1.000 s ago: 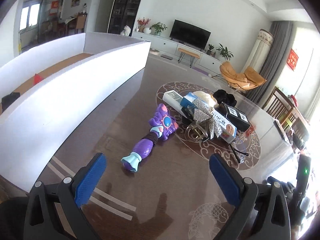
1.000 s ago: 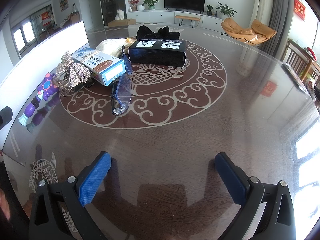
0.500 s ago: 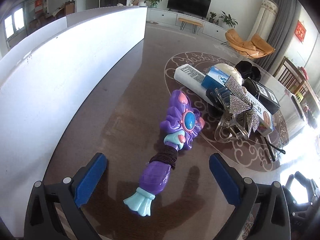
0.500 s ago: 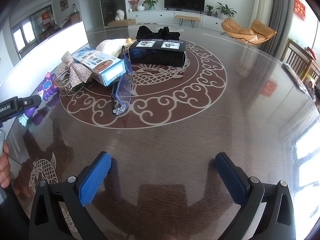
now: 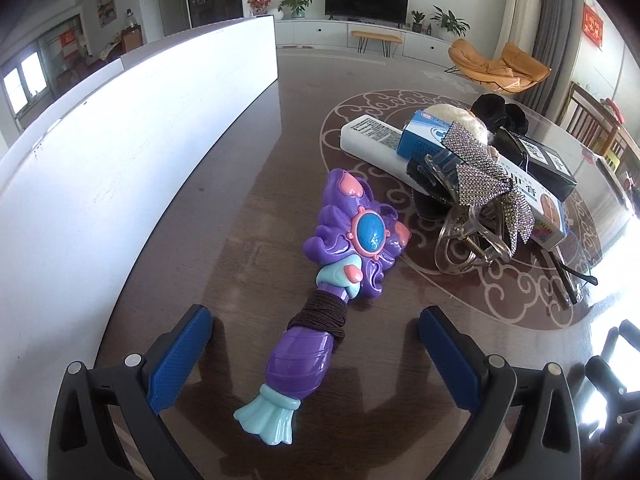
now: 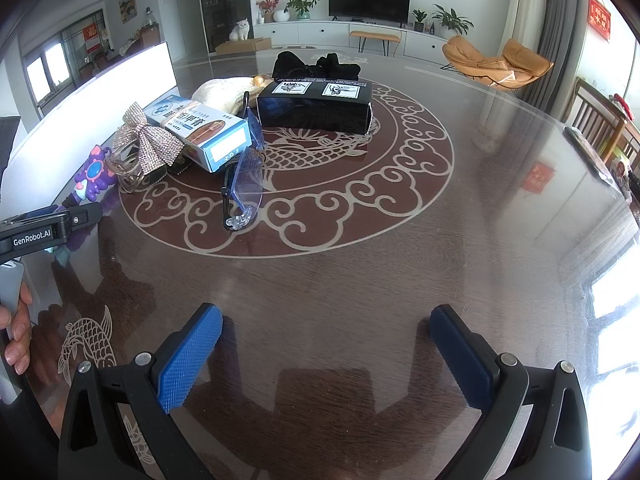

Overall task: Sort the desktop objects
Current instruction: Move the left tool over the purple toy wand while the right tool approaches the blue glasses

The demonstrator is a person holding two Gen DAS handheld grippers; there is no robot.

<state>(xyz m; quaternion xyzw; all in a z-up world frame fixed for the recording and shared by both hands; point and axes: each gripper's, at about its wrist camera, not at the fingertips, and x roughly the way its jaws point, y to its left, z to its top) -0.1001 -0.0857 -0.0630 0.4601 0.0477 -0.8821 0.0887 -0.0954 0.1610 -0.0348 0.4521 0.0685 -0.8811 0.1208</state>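
Observation:
A purple toy wand (image 5: 320,300) with a teal tail and a dark hair tie around its handle lies on the dark table. My left gripper (image 5: 316,356) is open, its blue pads on either side of the wand's handle, not touching. The wand also shows in the right wrist view (image 6: 94,174). My right gripper (image 6: 324,356) is open and empty over bare table. Beyond lie a rhinestone bow hair clip (image 5: 476,208), a blue-white box (image 6: 200,130), a black box (image 6: 316,104) and blue safety glasses (image 6: 244,188).
A long white bin wall (image 5: 120,140) runs along the left. A white box (image 5: 376,140), a cream plush (image 6: 222,90) and a black scrunchie (image 6: 316,64) sit in the pile. The left gripper's body (image 6: 44,228) shows at the right view's left edge.
My left gripper has moved forward and down to the wand, so its pads now flank the handle. The right gripper has not moved.

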